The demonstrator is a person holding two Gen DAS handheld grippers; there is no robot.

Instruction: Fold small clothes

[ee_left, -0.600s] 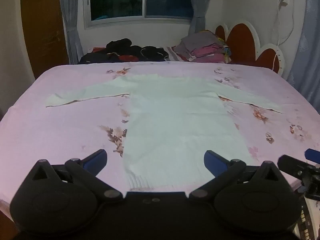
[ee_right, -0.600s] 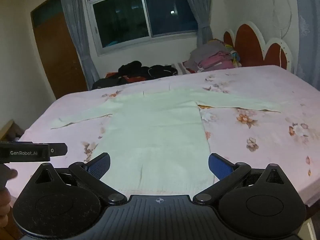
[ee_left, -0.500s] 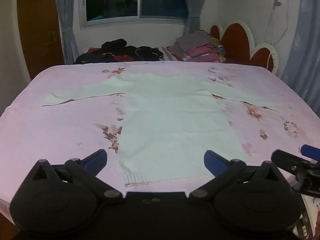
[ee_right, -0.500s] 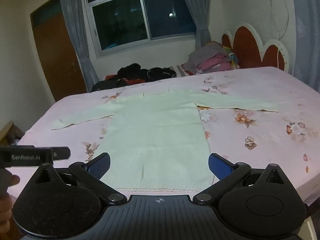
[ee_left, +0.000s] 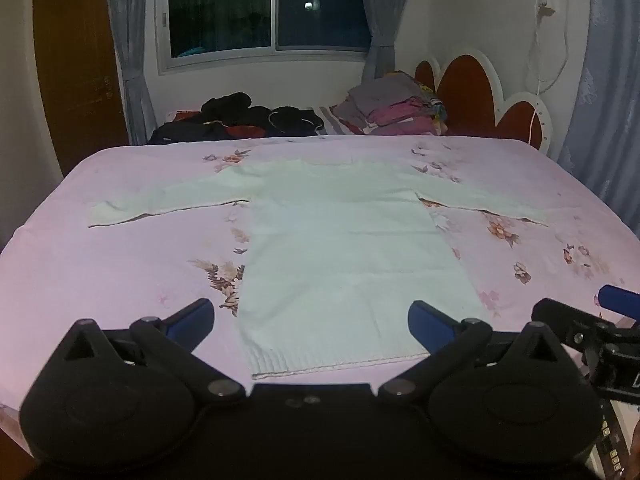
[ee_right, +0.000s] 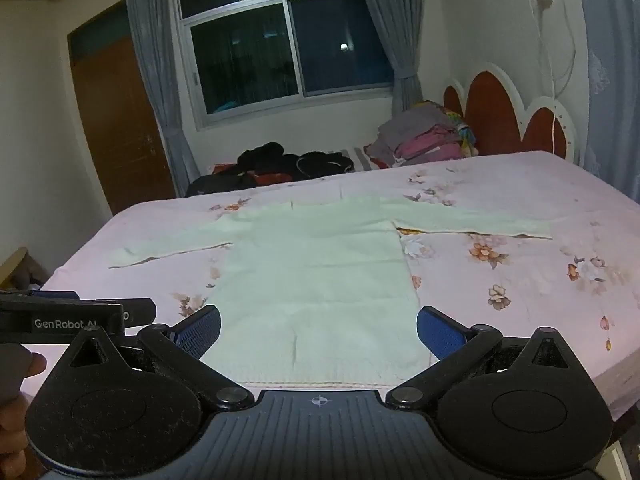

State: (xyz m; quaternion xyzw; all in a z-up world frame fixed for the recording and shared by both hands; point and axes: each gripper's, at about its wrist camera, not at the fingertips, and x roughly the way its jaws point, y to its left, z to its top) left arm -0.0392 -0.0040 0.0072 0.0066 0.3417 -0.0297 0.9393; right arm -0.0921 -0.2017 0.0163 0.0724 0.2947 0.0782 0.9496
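The left gripper (ee_left: 311,316) has its jaws wide apart, and nothing is between the blue pads (ee_left: 426,320). Ahead of these jaws, a pale long-sleeved sweater (ee_left: 340,240) lies flat on the pink flowered bedsheet (ee_left: 120,272). Its ribbed hem (ee_left: 332,364) is the nearest part, just in front of the open jaws and not touching them. The body of the sweater runs away from the jaws, and one sleeve goes out to each side, both sleeves lying straight on the sheet.

The right gripper (ee_right: 318,330) also stands with its jaws fully apart and holds nothing. In its view the sweater (ee_right: 316,280) fills the space in front of the jaws, with the hem close to them. The left sleeve (ee_right: 172,246) lies beyond the left pad, and the right sleeve (ee_right: 472,224) reaches far past the right pad.

Beside the right gripper's left jaw, the black body of the other gripper shows, with a hand (ee_right: 16,420) under it.

Far beyond both pairs of jaws, behind the sweater, there is a pile of dark clothes (ee_left: 248,120) and a stack of folded clothes (ee_left: 394,110) near the headboard (ee_left: 472,92)
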